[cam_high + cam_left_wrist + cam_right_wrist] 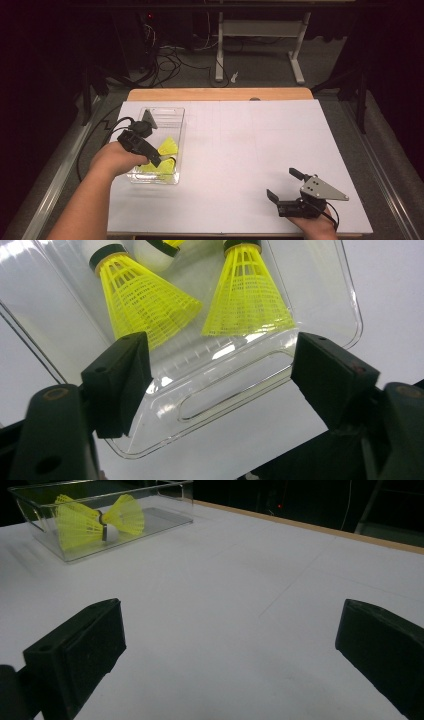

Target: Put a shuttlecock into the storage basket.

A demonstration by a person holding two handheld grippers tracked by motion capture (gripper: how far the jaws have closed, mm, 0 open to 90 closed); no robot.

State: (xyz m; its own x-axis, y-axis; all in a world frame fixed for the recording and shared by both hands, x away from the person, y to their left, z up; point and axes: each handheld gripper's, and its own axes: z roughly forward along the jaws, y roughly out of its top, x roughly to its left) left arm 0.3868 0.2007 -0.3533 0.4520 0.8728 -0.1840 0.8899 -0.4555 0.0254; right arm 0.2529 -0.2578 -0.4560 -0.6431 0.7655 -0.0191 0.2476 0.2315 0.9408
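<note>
A clear plastic box point(172, 116) sits on the left part of the white table point(250, 150), and yellow shuttlecocks point(167, 147) lie in its near half. The left gripper point(159, 162) is over the near end of that box, with the person's left hand point(116, 159) just beside the box's left wall. In the left gripper view the jaws stand wide apart with nothing between them; the box's near rim point(235, 390) with its moulded handle slot lies right under the gap, and two shuttlecocks point(247, 295) rest beyond it on the box floor, skirts fanned toward the gripper and cork ends pointing away. A third cork shows between them at the top edge. The jaws touch neither the shuttlecocks nor, as far as can be told, the box.

The right gripper point(284, 184) rests low at the near right of the table, well apart from the box, held in the right hand point(315, 222). Its jaws are also spread wide and empty, over bare table. From the right gripper view the box point(165, 510) stands far off at the upper left, the shuttlecocks point(75, 522) inside it.
</note>
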